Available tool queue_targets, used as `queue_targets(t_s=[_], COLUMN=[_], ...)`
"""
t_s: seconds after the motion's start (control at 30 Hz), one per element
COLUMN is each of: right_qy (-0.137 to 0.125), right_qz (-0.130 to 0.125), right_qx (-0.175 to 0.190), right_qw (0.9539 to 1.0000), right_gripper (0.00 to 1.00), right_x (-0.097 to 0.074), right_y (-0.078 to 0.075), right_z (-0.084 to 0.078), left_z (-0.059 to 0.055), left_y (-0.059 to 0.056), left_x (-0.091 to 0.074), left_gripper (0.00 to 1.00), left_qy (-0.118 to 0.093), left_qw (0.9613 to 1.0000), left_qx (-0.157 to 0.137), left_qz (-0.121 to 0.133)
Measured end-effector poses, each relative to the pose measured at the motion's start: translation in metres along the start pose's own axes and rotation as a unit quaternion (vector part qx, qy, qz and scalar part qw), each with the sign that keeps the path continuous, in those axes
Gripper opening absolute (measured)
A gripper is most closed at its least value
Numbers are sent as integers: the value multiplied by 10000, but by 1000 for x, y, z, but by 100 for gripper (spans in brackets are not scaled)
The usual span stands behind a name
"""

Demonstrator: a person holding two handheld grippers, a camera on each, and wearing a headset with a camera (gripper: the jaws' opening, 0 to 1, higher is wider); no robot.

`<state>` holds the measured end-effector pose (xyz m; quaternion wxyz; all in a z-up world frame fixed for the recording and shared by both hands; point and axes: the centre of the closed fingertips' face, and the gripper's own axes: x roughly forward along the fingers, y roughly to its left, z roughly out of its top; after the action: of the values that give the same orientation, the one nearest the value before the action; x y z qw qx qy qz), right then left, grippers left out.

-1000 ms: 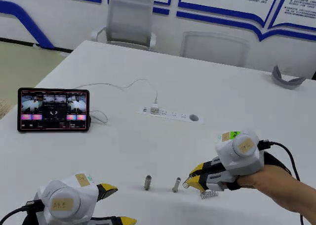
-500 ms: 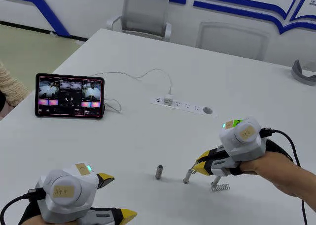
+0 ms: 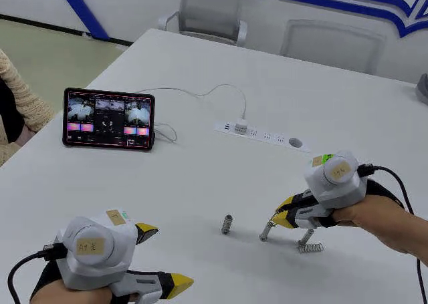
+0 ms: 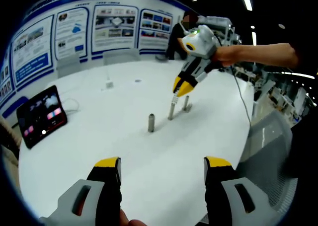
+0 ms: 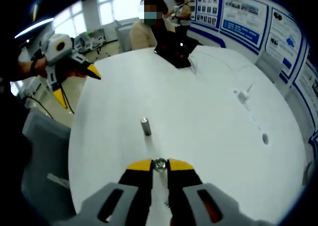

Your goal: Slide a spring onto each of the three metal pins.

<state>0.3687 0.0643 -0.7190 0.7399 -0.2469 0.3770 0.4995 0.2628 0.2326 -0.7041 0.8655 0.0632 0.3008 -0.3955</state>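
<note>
Jaws of right gripper (image 3: pixel 281 220) pinch spring (image 5: pixel 159 164) atop middle pin (image 3: pixel 266 232), centre-right of head view; left gripper (image 3: pixel 162 258) sits lower left, jaws apart. Risk: off-axis push snags spring, topples leaning pin.

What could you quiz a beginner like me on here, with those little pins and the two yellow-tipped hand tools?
1. How many metal pins stand on the white table?
2. True or false: the left gripper has its fingers shut tight.
3. In the head view, what lies flat beside the pin farthest to the right, just below the right gripper?
A) a loose spring
B) a screwdriver
C) a cup

Key
1. Three.
2. False: they stand wide apart.
3. A.
</note>
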Motion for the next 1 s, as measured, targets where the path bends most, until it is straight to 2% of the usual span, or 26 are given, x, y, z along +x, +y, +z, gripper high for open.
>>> queue_targets(t_s=[0.37,0.6,1.0], right_qy=[71,151,327], right_qz=[112,160,222], right_qx=[-67,-149,-249], right_qw=[9999,9996,9989], right_gripper=[12,12,13], right_x=[10,15,34], right_y=[2,2,4], right_z=[-2,-6,-15], left_z=[-3,0,-2], left_y=[-3,-3,-3], left_x=[1,0,2], left_gripper=[69,68,68], left_qy=[55,48,88], left_qw=[10000,10000,10000], left_qx=[-44,-33,-13], left_qz=[-13,-19,-46])
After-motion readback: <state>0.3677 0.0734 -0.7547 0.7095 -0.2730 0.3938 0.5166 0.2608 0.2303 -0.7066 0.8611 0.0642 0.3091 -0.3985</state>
